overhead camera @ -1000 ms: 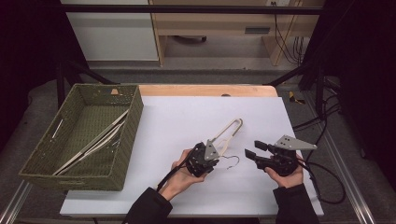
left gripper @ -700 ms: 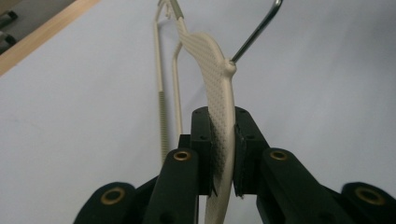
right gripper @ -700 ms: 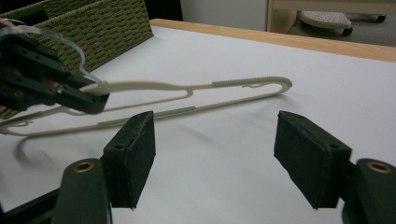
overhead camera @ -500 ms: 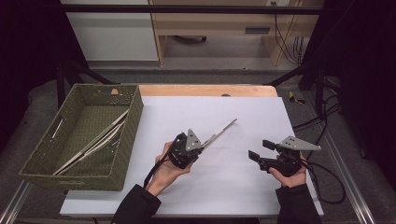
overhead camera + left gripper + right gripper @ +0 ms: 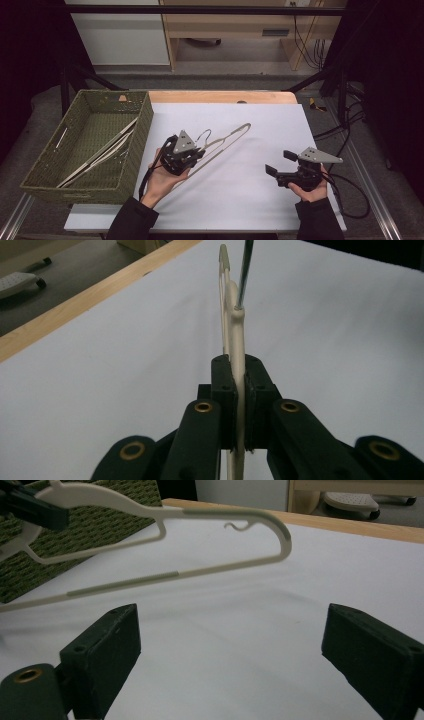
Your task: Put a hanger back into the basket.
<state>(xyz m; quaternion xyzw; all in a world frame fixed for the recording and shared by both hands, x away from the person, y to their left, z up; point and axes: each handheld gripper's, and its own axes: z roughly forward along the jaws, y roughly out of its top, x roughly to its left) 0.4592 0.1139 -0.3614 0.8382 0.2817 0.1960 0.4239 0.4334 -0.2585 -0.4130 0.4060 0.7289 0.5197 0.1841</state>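
A: Where's the hanger (image 5: 220, 145)?

B: Above the white table (image 5: 250, 200), clamped edge-on between the pads of the left gripper (image 5: 197, 152). In the left gripper view the jaws are pressed together on its cream bar (image 5: 235, 365), which runs on past the bottom of that picture.

A: What's it made of?

B: Smooth cream plastic, thin and flat, with a grey matt strip along the lower bar (image 5: 125, 582) and a metal hook (image 5: 202, 134). The hook's tip is too small to make out from above.

A: And the right gripper (image 5: 275, 162)?

B: Jaws wide apart, having just been opening, with nothing between them; the blocky black pads (image 5: 105, 645) frame bare table. The hand under it is half hidden.

A: Anything else?

B: A green woven basket (image 5: 135, 150) at the table's left, holding more pale hangers (image 5: 100, 152), overlapped and hard to count. No writing I can read.
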